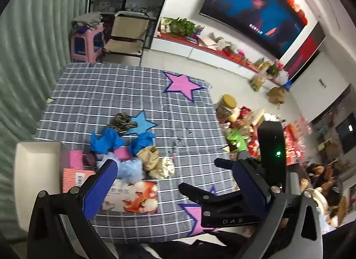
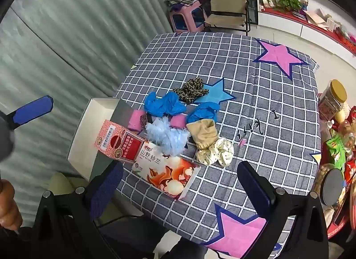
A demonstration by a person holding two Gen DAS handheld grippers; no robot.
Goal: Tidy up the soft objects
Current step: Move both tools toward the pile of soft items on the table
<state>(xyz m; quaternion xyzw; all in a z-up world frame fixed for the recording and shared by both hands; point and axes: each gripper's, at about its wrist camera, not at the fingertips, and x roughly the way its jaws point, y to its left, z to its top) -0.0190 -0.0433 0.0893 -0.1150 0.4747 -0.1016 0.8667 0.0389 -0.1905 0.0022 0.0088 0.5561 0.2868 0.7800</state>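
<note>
Soft objects [image 2: 178, 121] were seen heaped on a checked tablecloth [image 2: 278, 125], just beyond a printed tissue pack [image 2: 166, 170]: blue plastic gloves [image 2: 164, 103], a pale blue fluffy scrunchie [image 2: 166, 136], a beige cloth [image 2: 203, 134], a dotted cream scrunchie [image 2: 215, 152] and a leopard-print piece [image 2: 191, 89] farthest from the pack. The left gripper [image 1: 175, 176] and right gripper [image 2: 180, 176] were held above the near edge, both spread wide and empty. A risk was judged: several tangled pieces might be dragged together. A white tray [image 2: 89, 138] lay left of the pack, partly blocked by a red patterned box [image 2: 118, 141]. Jars and snacks [image 2: 333, 125] crowded the right.
</note>
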